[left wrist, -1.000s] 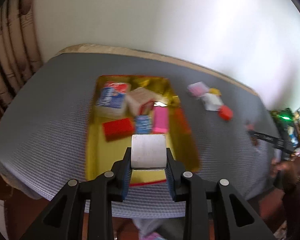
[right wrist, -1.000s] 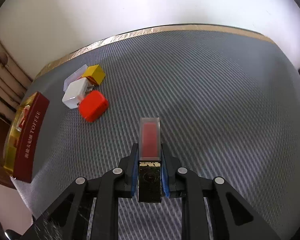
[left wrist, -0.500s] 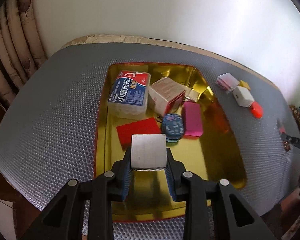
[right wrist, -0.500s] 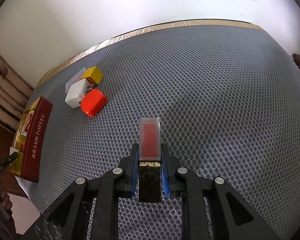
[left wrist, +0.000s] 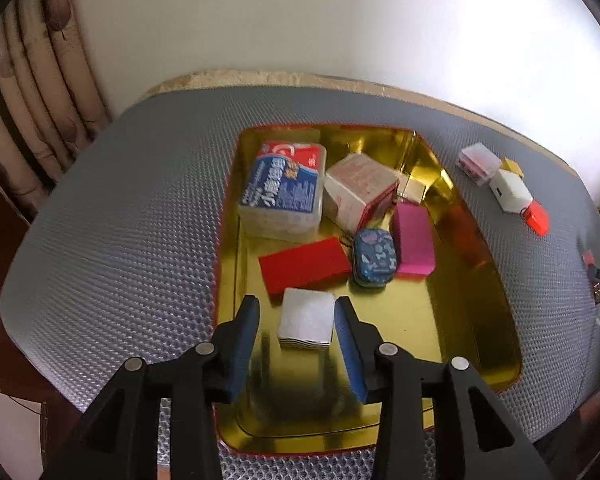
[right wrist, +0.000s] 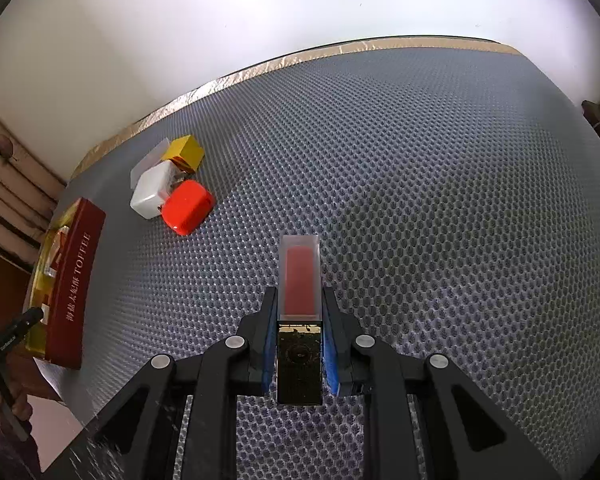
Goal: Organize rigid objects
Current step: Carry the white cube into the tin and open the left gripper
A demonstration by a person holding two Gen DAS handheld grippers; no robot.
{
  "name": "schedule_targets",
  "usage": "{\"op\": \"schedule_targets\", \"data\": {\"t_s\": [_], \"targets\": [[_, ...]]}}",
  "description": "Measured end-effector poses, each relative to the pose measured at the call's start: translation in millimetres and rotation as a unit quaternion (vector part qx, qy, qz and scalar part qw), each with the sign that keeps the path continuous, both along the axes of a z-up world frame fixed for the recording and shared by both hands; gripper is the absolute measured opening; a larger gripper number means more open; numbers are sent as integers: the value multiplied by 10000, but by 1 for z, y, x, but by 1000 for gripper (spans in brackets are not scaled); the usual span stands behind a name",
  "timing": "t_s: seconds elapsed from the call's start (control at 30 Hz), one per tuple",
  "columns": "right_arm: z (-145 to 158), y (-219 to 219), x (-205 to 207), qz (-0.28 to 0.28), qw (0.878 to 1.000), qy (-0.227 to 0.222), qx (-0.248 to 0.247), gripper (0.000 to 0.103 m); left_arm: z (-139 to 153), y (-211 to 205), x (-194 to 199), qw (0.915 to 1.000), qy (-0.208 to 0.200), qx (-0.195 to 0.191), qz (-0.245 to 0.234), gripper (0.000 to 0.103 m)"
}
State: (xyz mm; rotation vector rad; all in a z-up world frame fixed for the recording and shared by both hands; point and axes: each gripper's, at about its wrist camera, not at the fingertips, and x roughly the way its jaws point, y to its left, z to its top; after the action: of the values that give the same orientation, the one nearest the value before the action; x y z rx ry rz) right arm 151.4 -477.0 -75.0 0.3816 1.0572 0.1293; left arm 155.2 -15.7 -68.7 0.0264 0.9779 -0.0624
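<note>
My left gripper hangs low over the gold tin tray, and its jaws are opening. A white square box lies on the tray floor between the blue pads, with a gap on each side. Behind it in the tray are a red flat box, a blue patterned tin, a pink box, a clear tub with a blue label and a pale carton. My right gripper is shut on a clear-capped red lipstick tube with a gold base, above the grey mesh mat.
A red rounded case, a white block, a yellow box and a small clear box lie together on the mat, right of the tray. The tray's red "TOFFEE" side faces my right gripper. A curtain hangs at the left.
My left gripper sank closer to the tray floor with the white box, then its jaws parted off the box, which now rests in the tray. My right gripper kept still with the tube.
</note>
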Motion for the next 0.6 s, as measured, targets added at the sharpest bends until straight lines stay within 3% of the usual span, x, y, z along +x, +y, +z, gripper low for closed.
{"op": "schedule_targets", "data": {"t_s": [0.3, 0.6], "targets": [[33, 16, -7, 89, 9995, -234, 212, 19, 29, -3, -30, 9995, -271, 76, 137, 41], [79, 93, 1, 782, 9938, -468, 638, 19, 42, -10, -61, 9977, -512, 436, 30, 43]]}}
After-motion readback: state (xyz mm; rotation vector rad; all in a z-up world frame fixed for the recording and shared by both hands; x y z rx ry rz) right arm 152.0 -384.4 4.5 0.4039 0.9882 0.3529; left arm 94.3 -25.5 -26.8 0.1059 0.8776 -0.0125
